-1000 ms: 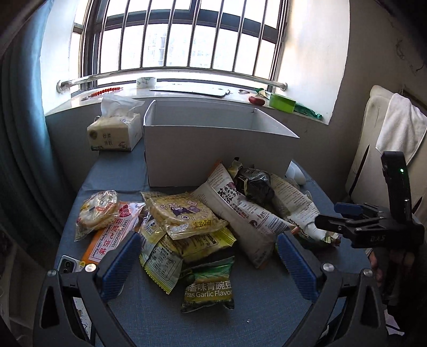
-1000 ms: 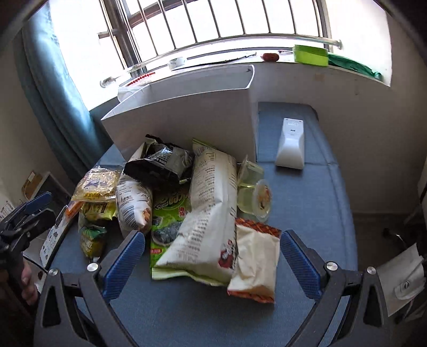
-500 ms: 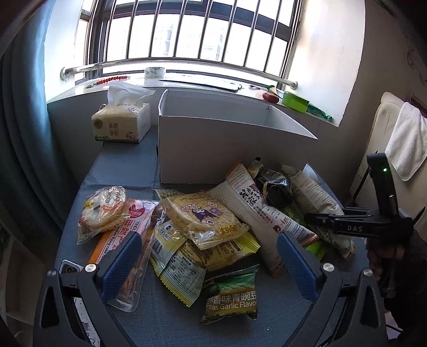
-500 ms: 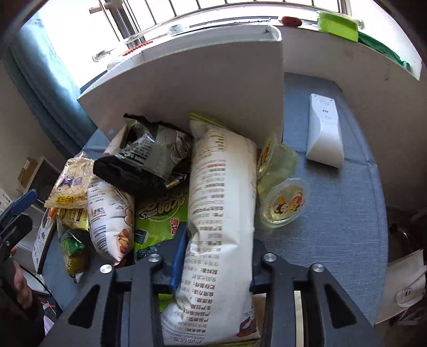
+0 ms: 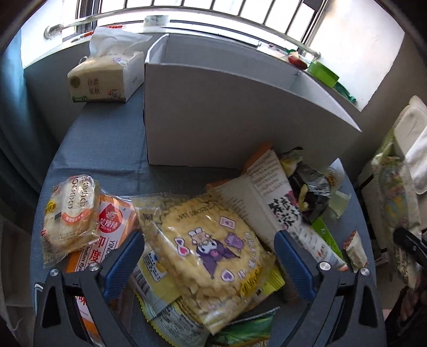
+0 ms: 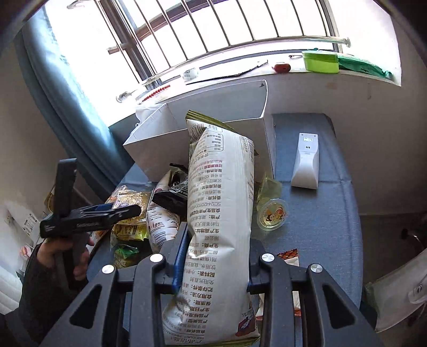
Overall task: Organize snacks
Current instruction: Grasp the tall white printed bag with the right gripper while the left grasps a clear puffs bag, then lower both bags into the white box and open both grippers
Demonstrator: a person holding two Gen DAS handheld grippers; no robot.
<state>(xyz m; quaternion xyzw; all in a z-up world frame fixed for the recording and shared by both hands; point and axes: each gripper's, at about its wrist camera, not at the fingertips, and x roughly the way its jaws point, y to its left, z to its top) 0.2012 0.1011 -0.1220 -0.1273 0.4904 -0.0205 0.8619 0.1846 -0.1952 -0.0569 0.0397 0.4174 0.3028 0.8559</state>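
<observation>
Right wrist: tall white text-printed snack bag (image 6: 218, 213)

Hard daylight pours in through the barred window (image 6: 240, 32), blown out to plain white in both views. The wall and curtain (image 6: 66, 101) beside it fall dim by contrast. Sun strikes the white box (image 5: 240, 114) along its rim while its near face sits in grey shade. Shiny snack wrappers (image 5: 208, 240) catch small glints. Fisheye bending curves the window rail (image 5: 186, 21) and darkens the corners. The far right edge of the left view is smeared and blurred
</observation>
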